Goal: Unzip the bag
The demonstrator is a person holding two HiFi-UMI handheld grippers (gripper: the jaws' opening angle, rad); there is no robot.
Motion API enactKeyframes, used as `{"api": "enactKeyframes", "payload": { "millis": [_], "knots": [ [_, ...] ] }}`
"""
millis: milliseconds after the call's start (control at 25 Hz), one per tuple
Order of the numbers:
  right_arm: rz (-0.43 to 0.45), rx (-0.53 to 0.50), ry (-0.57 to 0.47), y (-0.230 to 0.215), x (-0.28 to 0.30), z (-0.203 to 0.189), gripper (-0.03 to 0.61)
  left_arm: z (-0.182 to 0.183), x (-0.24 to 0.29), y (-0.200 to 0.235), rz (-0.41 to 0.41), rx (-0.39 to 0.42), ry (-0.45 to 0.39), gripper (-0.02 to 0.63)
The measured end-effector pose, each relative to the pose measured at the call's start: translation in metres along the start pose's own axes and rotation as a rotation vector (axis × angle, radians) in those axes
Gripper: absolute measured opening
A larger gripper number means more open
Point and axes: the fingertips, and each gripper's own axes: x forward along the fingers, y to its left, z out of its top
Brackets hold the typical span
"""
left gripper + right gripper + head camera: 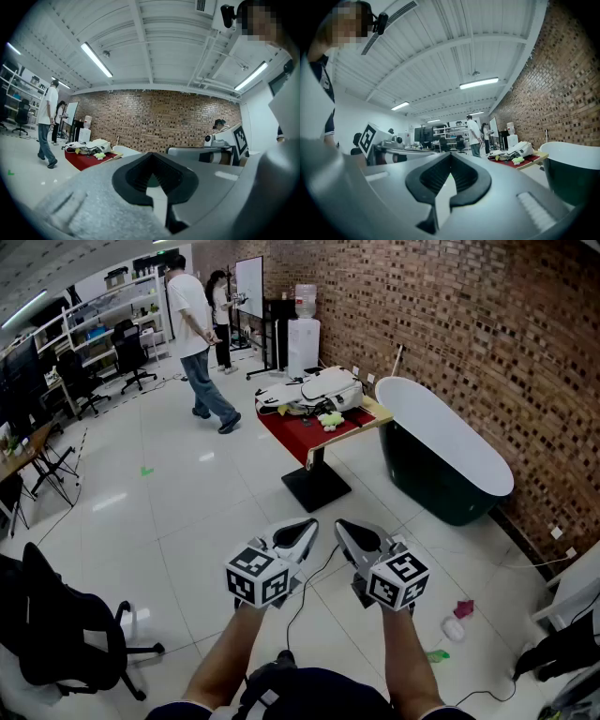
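A white bag (319, 390) lies on a red-topped table (298, 435) across the room, far from both grippers. It also shows small in the left gripper view (93, 145) and the right gripper view (520, 149). I hold both grippers side by side over the floor, pointing toward the table. My left gripper (298, 531) (151, 154) has its jaws together with nothing between them. My right gripper (354, 535) (451, 154) is likewise shut and empty.
A dark green bathtub (450, 451) stands along the brick wall right of the table. Two people (197, 334) stand beyond it near a water dispenser (303, 334). A black chair (66, 634) is at my left; small items (455, 624) and a cable lie on the floor.
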Motion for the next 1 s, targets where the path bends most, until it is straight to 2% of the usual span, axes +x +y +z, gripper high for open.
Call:
{"api": "enactKeyframes", "payload": {
  "millis": [160, 440, 640, 840, 1000],
  "knots": [
    [-0.005, 0.010, 0.013, -0.006, 0.028, 0.000, 0.006, 0.006, 0.003, 0.030, -0.002, -0.011, 0.001, 0.000],
    [-0.046, -0.001, 0.052, -0.024, 0.073, -0.007, 0.006, 0.009, 0.016, 0.080, -0.044, 0.013, 0.020, 0.000],
    [-0.063, 0.020, 0.067, -0.055, 0.095, -0.015, 0.006, -0.002, 0.039, 0.108, -0.049, -0.020, 0.037, 0.000],
    [-0.043, 0.052, 0.078, -0.096, 0.126, -0.032, 0.006, -0.019, 0.077, 0.143, -0.032, -0.034, 0.070, 0.000],
    [0.004, 0.038, 0.082, -0.136, 0.157, -0.035, 0.006, -0.019, 0.113, 0.176, -0.001, -0.029, 0.070, 0.000]
  ]
}}
